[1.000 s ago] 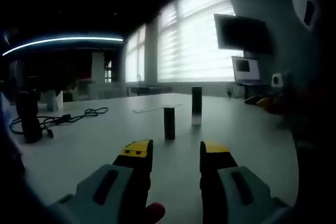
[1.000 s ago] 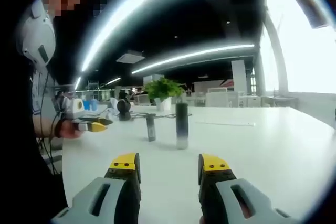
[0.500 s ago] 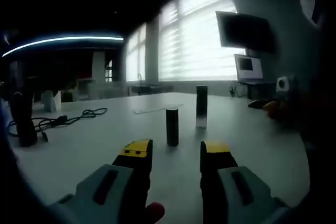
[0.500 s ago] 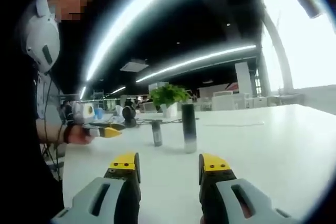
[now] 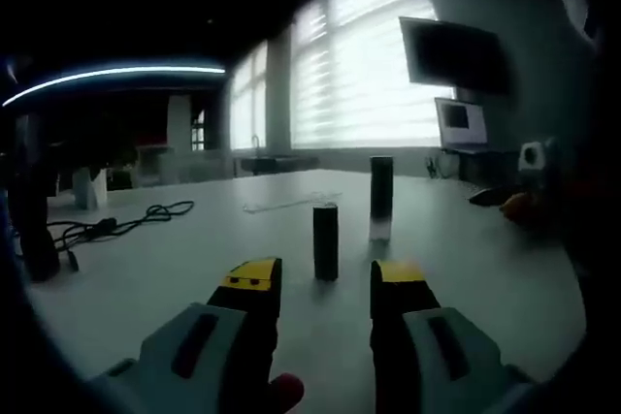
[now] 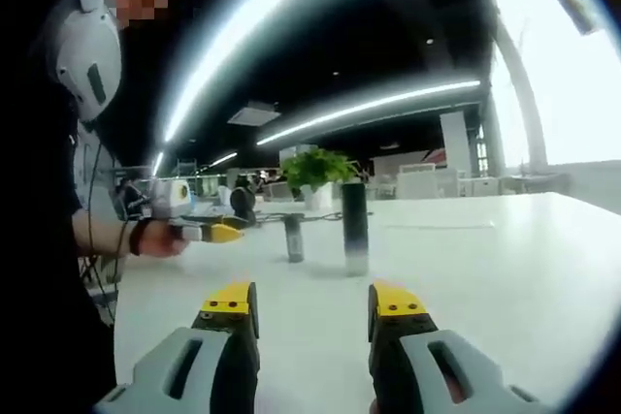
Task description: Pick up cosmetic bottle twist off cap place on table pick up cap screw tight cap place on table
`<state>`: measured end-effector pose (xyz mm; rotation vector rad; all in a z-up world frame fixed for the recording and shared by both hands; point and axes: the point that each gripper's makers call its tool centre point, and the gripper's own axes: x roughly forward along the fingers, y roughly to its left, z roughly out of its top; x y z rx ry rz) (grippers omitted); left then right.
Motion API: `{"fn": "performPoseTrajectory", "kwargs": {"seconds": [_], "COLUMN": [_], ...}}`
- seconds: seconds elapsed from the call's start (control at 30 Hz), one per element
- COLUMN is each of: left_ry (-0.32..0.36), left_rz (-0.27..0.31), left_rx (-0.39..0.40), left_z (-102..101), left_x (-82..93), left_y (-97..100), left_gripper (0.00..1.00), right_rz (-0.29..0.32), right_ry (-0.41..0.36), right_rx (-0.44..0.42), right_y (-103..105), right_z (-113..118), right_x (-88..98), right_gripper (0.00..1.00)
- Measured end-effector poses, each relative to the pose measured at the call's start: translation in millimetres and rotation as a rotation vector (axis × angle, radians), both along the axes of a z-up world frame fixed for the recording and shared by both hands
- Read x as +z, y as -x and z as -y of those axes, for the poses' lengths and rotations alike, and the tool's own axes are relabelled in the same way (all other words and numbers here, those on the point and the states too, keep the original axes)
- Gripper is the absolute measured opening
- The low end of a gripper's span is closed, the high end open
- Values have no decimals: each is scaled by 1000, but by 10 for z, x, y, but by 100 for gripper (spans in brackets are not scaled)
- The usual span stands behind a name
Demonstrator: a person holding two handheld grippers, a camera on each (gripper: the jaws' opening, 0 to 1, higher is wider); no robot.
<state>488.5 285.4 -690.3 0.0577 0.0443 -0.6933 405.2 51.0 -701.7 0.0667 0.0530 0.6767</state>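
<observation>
The cosmetic bottle (image 5: 380, 198) is standing upright on the white table (image 5: 155, 269), its long axis vertical: a slim dark cylinder with a paler, frosted-looking band at its foot. Just beside it, apart and nearer to me, a shorter dark cylinder (image 5: 325, 241) is standing upright too; I take it for a second item or a cap, though I cannot tell which. From my left gripper (image 5: 325, 288) the short one is lying almost dead ahead between the spread jaws, the bottle behind it and a little right. From my right gripper (image 6: 313, 309), also gaping and holding nothing, the bottle (image 6: 354, 227) is standing ahead, slightly right of centre, the shorter piece (image 6: 293, 238) to its left. I am judging my left the nearer. The tabletop is looking smooth and matte; a black cable (image 5: 116, 220) is lying well away.
</observation>
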Motion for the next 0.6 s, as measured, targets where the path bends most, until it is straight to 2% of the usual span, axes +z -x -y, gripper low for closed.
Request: {"fn": "performPoseTrajectory", "kwargs": {"seconds": [0.3,0.6], "left_ry": [10,-9], "left_rz": [-4,-24], "left_rx": [-18,-26], "left_z": [106,211], "left_x": [3,-67], "left_y": [-156,-268], "left_gripper": [29,29], "right_rz": [3,9], "right_ry": [-6,-20], "right_rx": [29,16], "right_y": [27,14], "right_z": [-46,-9], "right_x": [15,34], "right_gripper": [40,39]}}
